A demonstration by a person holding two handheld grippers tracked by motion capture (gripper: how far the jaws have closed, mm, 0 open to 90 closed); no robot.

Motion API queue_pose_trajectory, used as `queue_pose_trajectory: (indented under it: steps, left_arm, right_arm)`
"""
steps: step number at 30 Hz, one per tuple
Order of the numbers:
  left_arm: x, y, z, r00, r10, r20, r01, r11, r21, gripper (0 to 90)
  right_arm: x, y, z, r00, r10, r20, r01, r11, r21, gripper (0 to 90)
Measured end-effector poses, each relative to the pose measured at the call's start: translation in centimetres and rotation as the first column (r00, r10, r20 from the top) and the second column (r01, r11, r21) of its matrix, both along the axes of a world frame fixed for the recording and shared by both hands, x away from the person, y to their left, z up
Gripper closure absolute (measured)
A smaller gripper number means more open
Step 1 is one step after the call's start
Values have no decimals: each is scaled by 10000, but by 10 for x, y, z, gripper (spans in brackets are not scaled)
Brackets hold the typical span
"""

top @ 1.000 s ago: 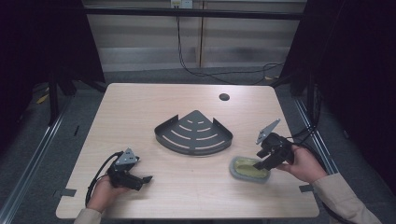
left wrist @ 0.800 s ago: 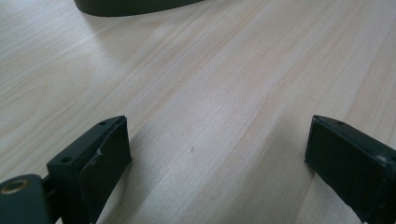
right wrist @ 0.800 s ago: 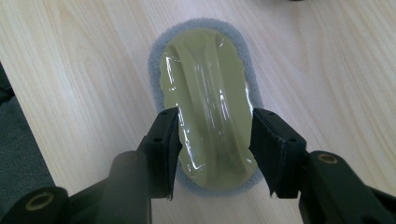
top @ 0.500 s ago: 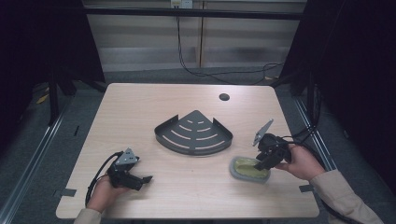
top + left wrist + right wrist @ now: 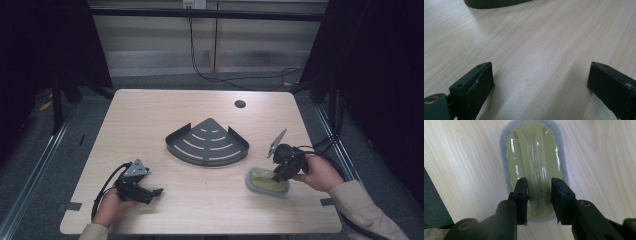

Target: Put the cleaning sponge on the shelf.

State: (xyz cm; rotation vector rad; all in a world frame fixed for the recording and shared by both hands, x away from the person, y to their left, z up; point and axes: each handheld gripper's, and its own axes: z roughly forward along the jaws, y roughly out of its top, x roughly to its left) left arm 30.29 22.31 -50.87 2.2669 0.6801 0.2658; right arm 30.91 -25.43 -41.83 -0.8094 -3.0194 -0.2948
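Yellow-green plastic scrubber (image 5: 535, 167) seeming light, slippery; my right claw (image 5: 539, 195) has been closing, now gripping its raised handle ridge at six o'clock.

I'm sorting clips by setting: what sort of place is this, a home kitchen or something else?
Probably a lab or recording rig, not a kitchen: a bare wooden table inside a dark metal frame, cables trailing over a grey floor, and only a corner shelf rack and a scrubbing pad laid out.
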Motion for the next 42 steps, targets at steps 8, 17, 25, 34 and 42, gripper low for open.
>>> queue_pose_trajectory:
  steps: [8, 17, 25, 34, 42]
  left_arm:
    - [0, 0, 0, 10000, -3, -2, 3, 10000, 1, 62]
    - [0, 0, 0, 10000, -2, -1, 2, 10000, 0, 62]
    - [0, 0, 0, 10000, -6, -1, 6, 10000, 7, 62]
    - [0, 0, 0, 10000, -4, -2, 4, 10000, 3, 62]
    - [0, 0, 0, 10000, 32, -11, -32, 10000, -55, 62]
  right_arm:
    - [2, 4, 2, 9999, 90, -103, -94, 9994, -340, 712]
    - [5, 3, 14, 9999, -22, -121, 16, 9987, -504, 713]
    - [10, 5, 25, 9996, -274, -71, 270, 9985, -484, 713]
    - [17, 11, 36, 9993, -379, -76, 373, 9966, -737, 714]
    - [23, 15, 43, 9980, -618, -136, 605, 9949, -806, 714]
